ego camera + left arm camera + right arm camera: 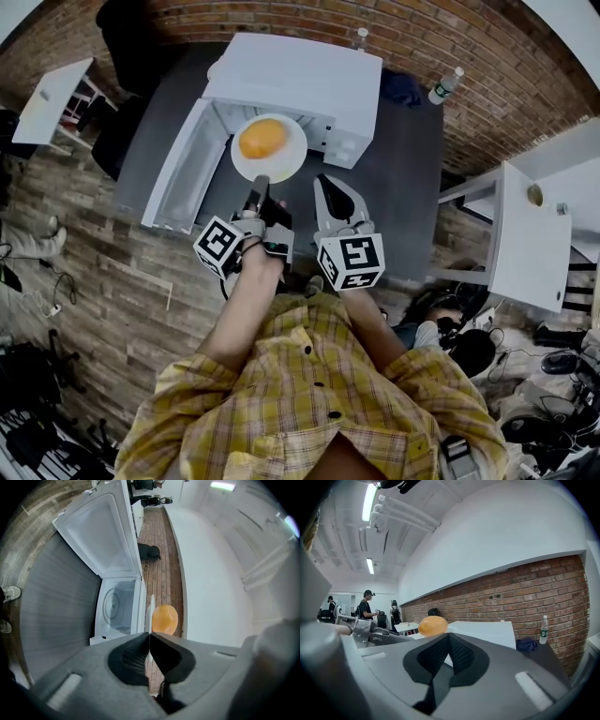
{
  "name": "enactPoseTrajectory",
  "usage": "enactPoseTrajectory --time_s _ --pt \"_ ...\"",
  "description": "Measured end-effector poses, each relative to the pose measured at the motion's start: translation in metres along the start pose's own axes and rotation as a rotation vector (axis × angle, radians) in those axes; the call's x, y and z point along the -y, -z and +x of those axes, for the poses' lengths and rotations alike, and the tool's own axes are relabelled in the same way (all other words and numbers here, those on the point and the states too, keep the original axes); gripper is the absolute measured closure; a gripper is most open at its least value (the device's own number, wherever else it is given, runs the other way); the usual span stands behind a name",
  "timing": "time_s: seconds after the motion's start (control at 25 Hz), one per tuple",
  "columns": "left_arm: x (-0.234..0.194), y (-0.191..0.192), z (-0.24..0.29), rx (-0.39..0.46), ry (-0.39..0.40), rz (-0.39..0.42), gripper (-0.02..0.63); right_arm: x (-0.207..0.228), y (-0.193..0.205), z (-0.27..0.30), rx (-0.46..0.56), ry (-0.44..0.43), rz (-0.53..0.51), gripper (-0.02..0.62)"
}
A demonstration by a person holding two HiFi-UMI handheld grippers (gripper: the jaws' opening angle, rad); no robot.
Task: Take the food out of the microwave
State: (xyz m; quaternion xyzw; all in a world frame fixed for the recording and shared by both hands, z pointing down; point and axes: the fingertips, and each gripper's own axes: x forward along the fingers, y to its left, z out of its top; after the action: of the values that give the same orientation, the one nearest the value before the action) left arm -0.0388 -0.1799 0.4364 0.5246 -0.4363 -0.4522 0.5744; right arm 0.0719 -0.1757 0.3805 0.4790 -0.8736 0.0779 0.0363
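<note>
One plate (287, 161) bearing orange food (262, 139) hangs pinched in the left tongs (260, 181).

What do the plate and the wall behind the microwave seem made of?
The plate looks like smooth white ceramic or melamine, judging by its thin even rim; I can't tell which. The wall is matt red brick with mortar lines.

We record: microwave (319, 80) casing smooth white, semi-gloss; plate (286, 161) smooth white; food (262, 138) orange, smooth with slight sheen; table (403, 178) matt dark grey; wall (487, 84) rough brick; floor (112, 281) wood planks; left gripper (149, 634) matt grey plastic, its pads (133, 656) black and ribbed.
</note>
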Motion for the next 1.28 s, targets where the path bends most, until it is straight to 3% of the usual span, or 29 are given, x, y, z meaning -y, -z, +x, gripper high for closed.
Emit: enactPoseTrajectory --time_s 0.4,0.6,1.28 --pt "0.02 0.012 -0.012 -0.013 0.022 0.021 0.6 0.002 -0.007 -0.009 0.017 0.007 0.015 0.592" --pt "0.042 0.017 -0.011 -0.002 0.08 -0.017 0.6 0.002 -0.01 -0.011 0.028 -0.001 0.023 0.593" --pt "0.055 0.02 -0.014 0.009 0.113 -0.012 0.6 0.002 -0.015 -0.011 0.051 -0.014 -0.002 0.595"
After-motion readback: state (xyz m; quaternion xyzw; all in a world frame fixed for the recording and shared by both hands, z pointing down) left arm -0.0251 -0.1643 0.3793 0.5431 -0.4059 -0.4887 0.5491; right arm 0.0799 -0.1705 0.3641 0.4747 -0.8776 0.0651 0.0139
